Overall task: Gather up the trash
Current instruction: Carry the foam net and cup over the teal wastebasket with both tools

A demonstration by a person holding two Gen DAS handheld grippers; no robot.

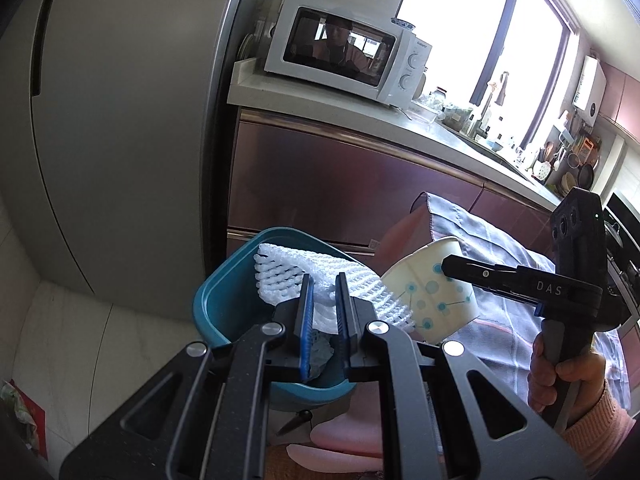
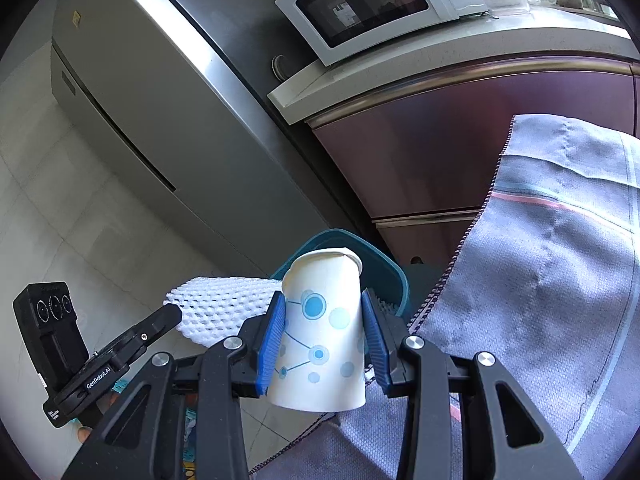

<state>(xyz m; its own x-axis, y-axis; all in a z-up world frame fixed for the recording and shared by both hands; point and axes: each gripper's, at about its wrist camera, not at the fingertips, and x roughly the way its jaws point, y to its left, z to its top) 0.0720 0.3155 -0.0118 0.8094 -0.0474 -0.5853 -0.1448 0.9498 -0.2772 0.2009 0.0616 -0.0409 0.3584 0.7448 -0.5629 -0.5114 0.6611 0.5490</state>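
Paper cup (image 2: 320, 332) front and centre, white with blue dots and thin linking lines, clamped sideways between the blue pads of the right gripper (image 2: 325, 336). The jaws sit partway apart, pressing on the cup's wall from both sides, its rim pointing away from the jaws, towards the teal bin (image 2: 394, 276) just beyond the fingertips. From the left wrist view the same cup (image 1: 432, 292) hangs at the bin's right edge, tilted, with one black finger of the right gripper (image 1: 460, 270) across it.

Over to the other piece of trash: a white foam net sleeve (image 1: 296, 280), pinched in the left gripper (image 1: 323, 300). Those jaws are drawn nearly together with only the thin mesh between the blue pads, and the sleeve fans out past the tips, lying over the open mouth of the bin (image 1: 224, 292). In the right wrist view the sleeve (image 2: 216, 308) sticks out just left of the cup, the left gripper's finger touching its near end.

Both tools angle downward towards the bin. The right hand (image 1: 560, 372) wraps the handle from below, a pink knitted cuff (image 1: 596, 428) at the wrist.

Right of the jaws a grey cloth (image 2: 540, 280) with a pink stripe drapes close to the cup. Behind the bin stand reddish cabinet fronts (image 1: 340, 184), a grey fridge (image 1: 120, 120) to the left, and a white microwave (image 1: 348, 48) up on the counter (image 1: 400, 120).
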